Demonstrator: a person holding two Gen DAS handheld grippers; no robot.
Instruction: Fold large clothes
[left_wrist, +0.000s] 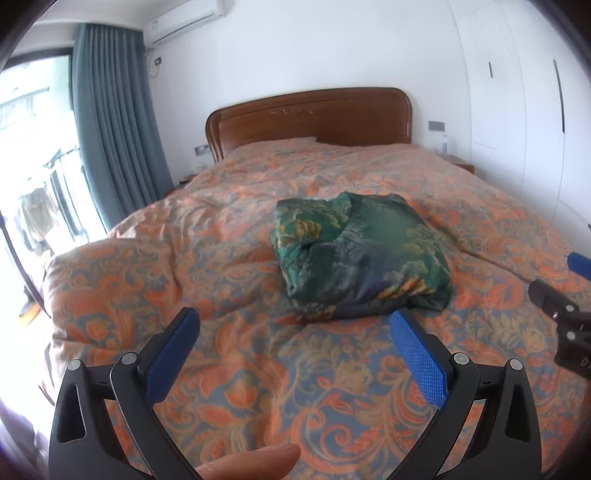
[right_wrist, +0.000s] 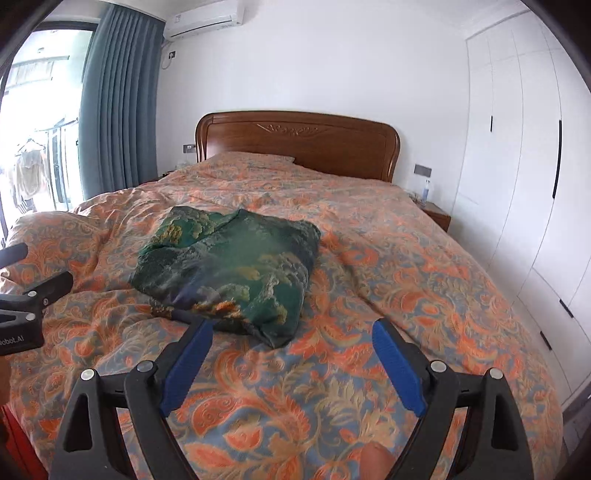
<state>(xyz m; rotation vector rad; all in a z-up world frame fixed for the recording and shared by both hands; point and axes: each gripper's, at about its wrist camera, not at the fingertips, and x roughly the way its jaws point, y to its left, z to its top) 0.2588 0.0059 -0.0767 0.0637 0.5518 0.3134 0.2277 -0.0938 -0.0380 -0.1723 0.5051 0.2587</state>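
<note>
A green garment with gold and blue print (left_wrist: 360, 254) lies folded into a compact bundle in the middle of the bed; the right wrist view shows the same bundle (right_wrist: 229, 269). My left gripper (left_wrist: 295, 321) hangs above the quilt just short of the bundle's near edge, its blue pads spread wide with nothing between them. My right gripper (right_wrist: 291, 332) is likewise open and empty, just before the bundle's near right corner. Each gripper also shows at the edge of the other's view: the right one (left_wrist: 561, 295), the left one (right_wrist: 33, 291).
The bed carries an orange and blue paisley quilt (left_wrist: 258, 369) with a wooden headboard (left_wrist: 310, 118) at the far end. White wardrobe doors (right_wrist: 524, 166) stand along the right. A grey-blue curtain (left_wrist: 114, 122) and a bright window are on the left. A fingertip (left_wrist: 255, 459) shows at the bottom.
</note>
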